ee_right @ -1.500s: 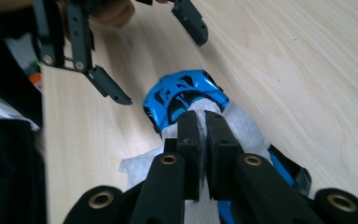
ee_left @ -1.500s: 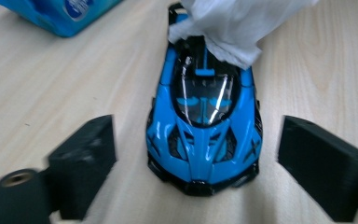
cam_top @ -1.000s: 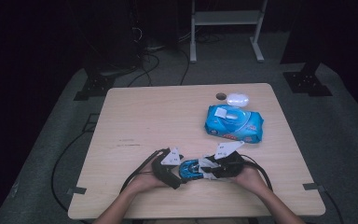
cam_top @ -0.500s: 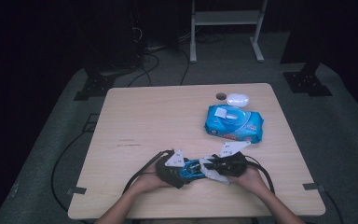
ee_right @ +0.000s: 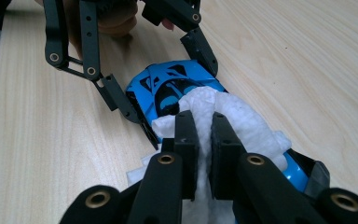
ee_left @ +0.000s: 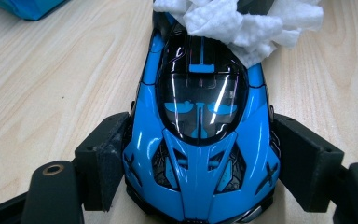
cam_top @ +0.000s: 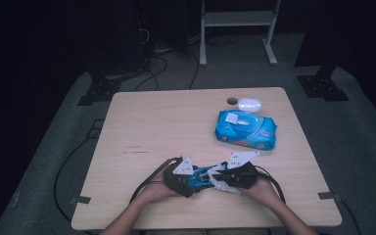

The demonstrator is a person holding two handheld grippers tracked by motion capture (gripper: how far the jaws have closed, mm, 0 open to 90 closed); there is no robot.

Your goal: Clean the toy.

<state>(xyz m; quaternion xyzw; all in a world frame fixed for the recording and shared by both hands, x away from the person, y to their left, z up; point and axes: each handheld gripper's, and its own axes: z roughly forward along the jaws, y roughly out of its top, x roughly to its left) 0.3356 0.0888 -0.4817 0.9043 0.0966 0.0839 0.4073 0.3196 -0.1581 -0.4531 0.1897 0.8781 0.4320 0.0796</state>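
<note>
Right fingers (ee_right: 204,140) pressed nearly together, pinching a white wipe (ee_right: 235,116); just closed on it. Wipe bunched on the far end of the toy car (ee_left: 198,135), touching the bodywork there. Left fingers (ee_left: 198,161) clamped on the car's flanks near its other end, pads against both sides, holding it flat on the surface (cam_top: 176,127); closed in a little, then steady. Car near the front edge of the surface, about mid-width, between the two grippers, seen in the high view (cam_top: 200,177).

Progress, as a judgement: car secured, wipe in contact, wiping early or mid-way. Windscreen and the end by the left fingers uncovered by the wipe; cannot tell whether already cleaned. Likely left: pass over the rest of the body.

Wipe pack (cam_top: 245,129) towards the far right corner, flap open. Small white thing (cam_top: 250,104) just beyond it, near the far edge.
</note>
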